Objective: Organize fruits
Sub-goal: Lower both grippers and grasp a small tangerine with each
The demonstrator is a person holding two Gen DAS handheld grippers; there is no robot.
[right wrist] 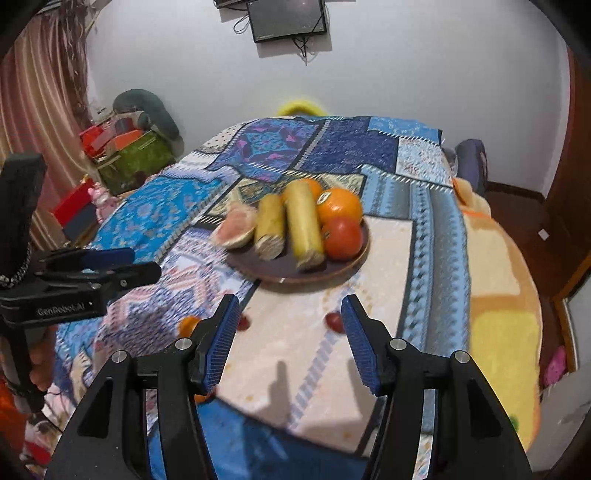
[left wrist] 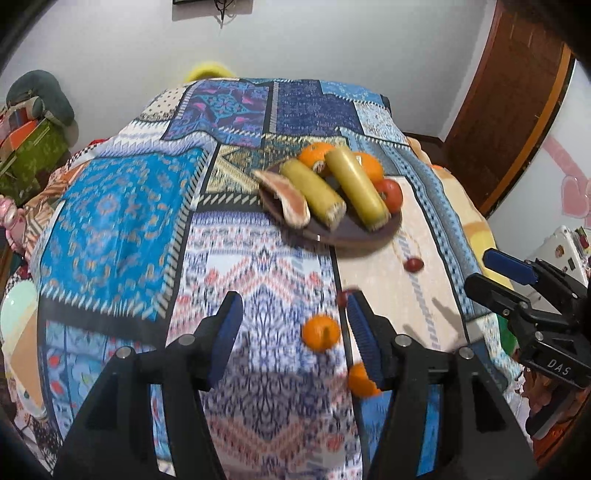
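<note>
A brown plate [left wrist: 347, 240] [right wrist: 332, 275] on the patchwork cloth holds a grapefruit wedge [left wrist: 291, 201], two yellow-green banana pieces [left wrist: 314, 192], oranges [right wrist: 340, 206] and a red tomato [right wrist: 342, 238]. Loose on the cloth nearer me lie two mandarins [left wrist: 320, 332] [left wrist: 360, 380] and two small red fruits [left wrist: 413, 264] [right wrist: 334, 321]. My left gripper [left wrist: 293, 306] hovers open above the cloth; one mandarin shows between its fingers but lies below them, untouched. My right gripper [right wrist: 288, 310] hangs open short of the plate, with nothing in it.
The cloth-covered table [right wrist: 155, 206] drops off at the right onto a yellow-orange blanket [right wrist: 498, 306]. Boxes and a soft toy [right wrist: 129, 147] are piled at the back left by a curtain. A wooden door [left wrist: 509, 110] stands at the right and a screen [right wrist: 286, 18] hangs on the wall.
</note>
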